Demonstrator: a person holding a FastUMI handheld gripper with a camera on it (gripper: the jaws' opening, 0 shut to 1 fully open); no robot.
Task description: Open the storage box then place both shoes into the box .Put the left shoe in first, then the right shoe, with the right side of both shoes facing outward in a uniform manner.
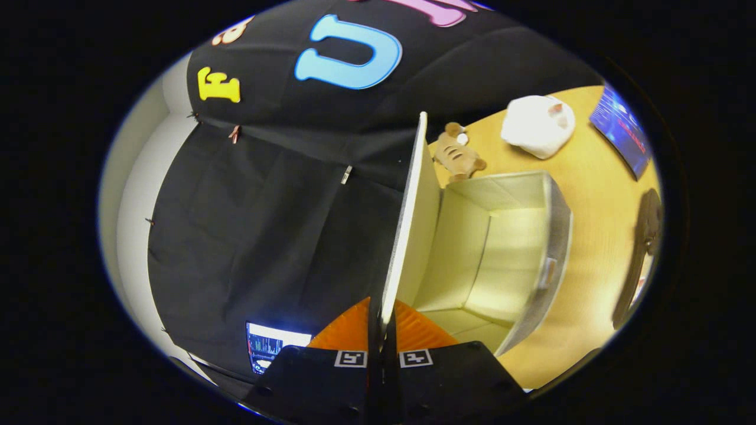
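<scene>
Here the gripper [382,321], with its orange ribbed fingers [348,330], is pinched on the edge of the pale fabric lid [413,218], which is held swung up. Beyond it, the grey fabric storage box [555,248] is seen open and hollow on the yellow wooden table [596,236]. A tan plush toy [456,156] and a white bundle [537,125] lie farther off, apart from the box.
</scene>
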